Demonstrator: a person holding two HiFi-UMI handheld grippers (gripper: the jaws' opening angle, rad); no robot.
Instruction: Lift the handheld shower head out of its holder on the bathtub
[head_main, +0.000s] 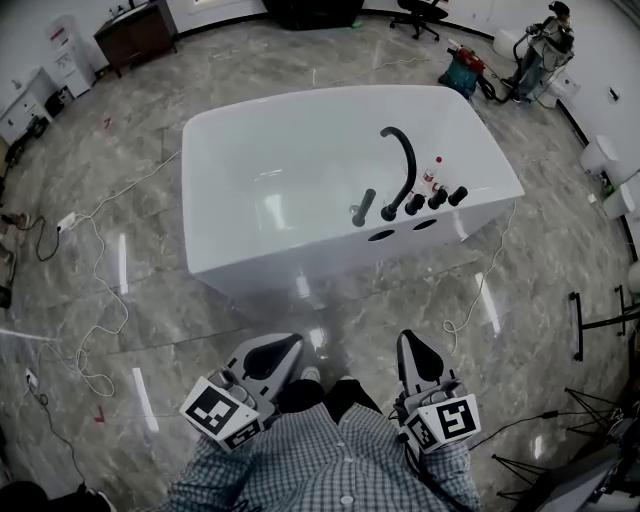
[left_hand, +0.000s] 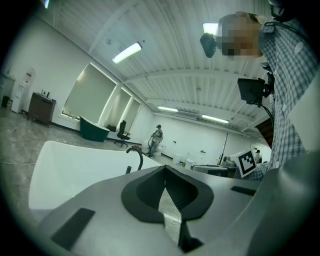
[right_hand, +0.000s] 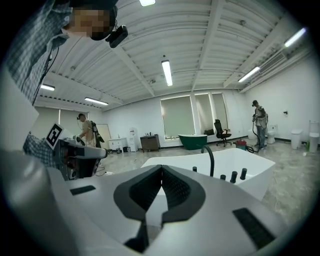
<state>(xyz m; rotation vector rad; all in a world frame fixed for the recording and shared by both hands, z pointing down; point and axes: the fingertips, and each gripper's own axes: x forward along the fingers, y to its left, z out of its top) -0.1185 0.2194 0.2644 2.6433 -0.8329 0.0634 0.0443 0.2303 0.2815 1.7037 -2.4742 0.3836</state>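
A white cable (head_main: 95, 235) snakes over the marble floor (head_main: 560, 250) at the far left, and a dark cabinet (head_main: 135, 35) stands by the wall. The left gripper (head_main: 288, 347) is low by the person's checked shirt (head_main: 320, 460), its jaws together on nothing. Its cube bears a black square marker, with no words to read.

The white bathtub (head_main: 260, 265) fills the middle, well apart from both grippers. The handheld shower head (head_main: 362, 207) sits in its holder on the tub's near deck. It is just left of the curved black spout (head_main: 405, 160), three black knobs (head_main: 437, 198) and a small bottle (head_main: 433, 172) with a label too small to read.

The right gripper (head_main: 412, 345) also has its jaws together and empty. A white cord (head_main: 480, 290) lies on the floor between it and the tub. Another person (head_main: 545, 45) stands at the far right.
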